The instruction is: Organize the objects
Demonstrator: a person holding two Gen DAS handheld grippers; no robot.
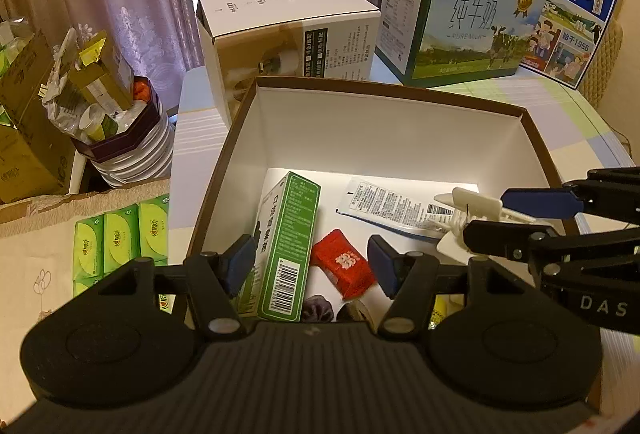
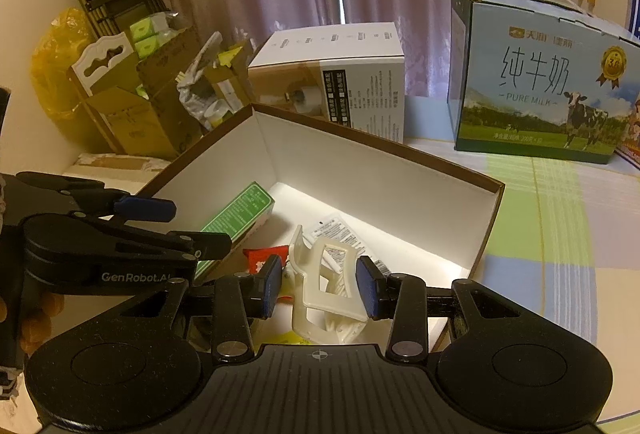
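Left wrist view first: left gripper (image 1: 312, 266) hangs open over the near end of the brown-rimmed box (image 1: 536, 150), pads clear of the green carton (image 1: 286, 246), which lies flat, long axis running away from the camera, barcode end nearest. A red packet (image 1: 344, 268) and a white sachet (image 1: 394, 208) lie beside it. Right wrist view: right gripper (image 2: 318, 284) clamps a white hair claw clip (image 2: 320, 286) above the box's near corner, seemingly ready to drop it in; the clip stands roughly upright, its long axis running up and slightly left.
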